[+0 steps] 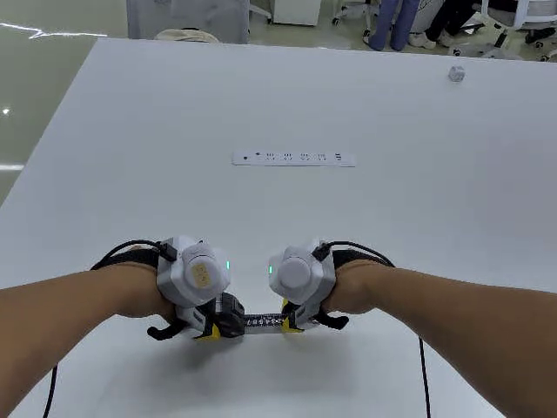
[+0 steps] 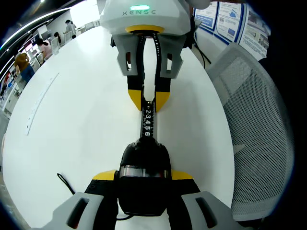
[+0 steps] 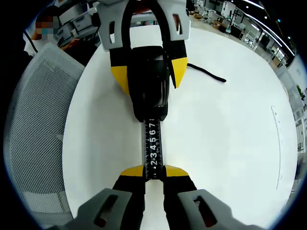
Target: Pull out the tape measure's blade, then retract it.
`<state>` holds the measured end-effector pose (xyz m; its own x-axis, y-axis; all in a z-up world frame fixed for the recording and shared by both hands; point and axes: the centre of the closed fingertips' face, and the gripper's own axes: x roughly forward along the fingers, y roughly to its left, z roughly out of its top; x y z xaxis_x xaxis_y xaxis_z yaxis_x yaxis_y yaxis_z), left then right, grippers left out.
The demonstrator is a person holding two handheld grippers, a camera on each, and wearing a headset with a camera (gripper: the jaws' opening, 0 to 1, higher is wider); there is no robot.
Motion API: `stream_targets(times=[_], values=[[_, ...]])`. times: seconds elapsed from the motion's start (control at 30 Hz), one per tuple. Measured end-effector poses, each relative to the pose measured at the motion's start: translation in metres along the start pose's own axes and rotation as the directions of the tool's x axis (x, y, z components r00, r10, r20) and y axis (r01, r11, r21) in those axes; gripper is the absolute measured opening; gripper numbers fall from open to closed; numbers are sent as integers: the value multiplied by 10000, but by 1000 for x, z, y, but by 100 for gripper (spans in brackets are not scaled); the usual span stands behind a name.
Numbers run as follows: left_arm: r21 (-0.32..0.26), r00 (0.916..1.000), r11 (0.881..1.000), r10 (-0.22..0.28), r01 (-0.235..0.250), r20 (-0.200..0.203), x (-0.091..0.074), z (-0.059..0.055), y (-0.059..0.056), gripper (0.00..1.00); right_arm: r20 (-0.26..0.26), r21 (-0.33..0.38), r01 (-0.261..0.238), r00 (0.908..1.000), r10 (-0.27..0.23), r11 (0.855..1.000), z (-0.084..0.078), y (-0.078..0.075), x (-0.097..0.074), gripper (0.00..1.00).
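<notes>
- White workbench top (image 1: pixel 365 113); a white power strip (image 1: pixel 293 158) lies mid-table, well apart from the work.
- Black rounded tape measure case (image 3: pixel 149 86) sits at the bench's near edge, between the grippers.
- Short black blade (image 3: pixel 153 143) with white numerals is out, 2 to 7 legible.
- Left gripper (image 2: pixel 144 175): yellow-tipped jaws clamped on the case's sides.
- Right gripper (image 3: pixel 154 171): jaws nearly closed, pinching the blade's end.

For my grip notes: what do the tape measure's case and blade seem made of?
The case: probably hard plastic, black, with a slight sheen on its rounded top. The blade: thin flat strip, black with white printed numerals; perhaps coated metal.
</notes>
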<state>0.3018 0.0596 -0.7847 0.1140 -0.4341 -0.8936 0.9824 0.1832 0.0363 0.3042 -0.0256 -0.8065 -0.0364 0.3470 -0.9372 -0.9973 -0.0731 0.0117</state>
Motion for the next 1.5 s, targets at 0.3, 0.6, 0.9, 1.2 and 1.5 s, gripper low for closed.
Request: stream_targets(times=[0.3, 0.6, 0.9, 1.2, 1.5], values=[[-35, 10000, 10000, -21, 21, 37, 0, 1, 0, 36, -25, -61, -14, 10000, 14, 10000, -6, -1, -3, 13], [-60, 10000, 10000, -31, 31, 61, 0, 1, -1, 36, -204, -83, 8, 9998, -10, 10000, -17, -3, -7, 13], [-46, 10000, 10000, -47, 47, 9, 1, 1, -1, 36, -268, -53, 28, 9996, -30, 10000, -24, -3, -7, 13], [-47, 10000, 10000, -68, 69, 26, 1, 1, -1, 36, -320, -20, 36, 9995, -37, 10000, -29, -3, -9, 13], [-74, 9999, 9999, -99, 99, 62, 2, 2, -1, 36, -336, -36, 6, 9994, -7, 10000, -32, -3, -10, 13]])
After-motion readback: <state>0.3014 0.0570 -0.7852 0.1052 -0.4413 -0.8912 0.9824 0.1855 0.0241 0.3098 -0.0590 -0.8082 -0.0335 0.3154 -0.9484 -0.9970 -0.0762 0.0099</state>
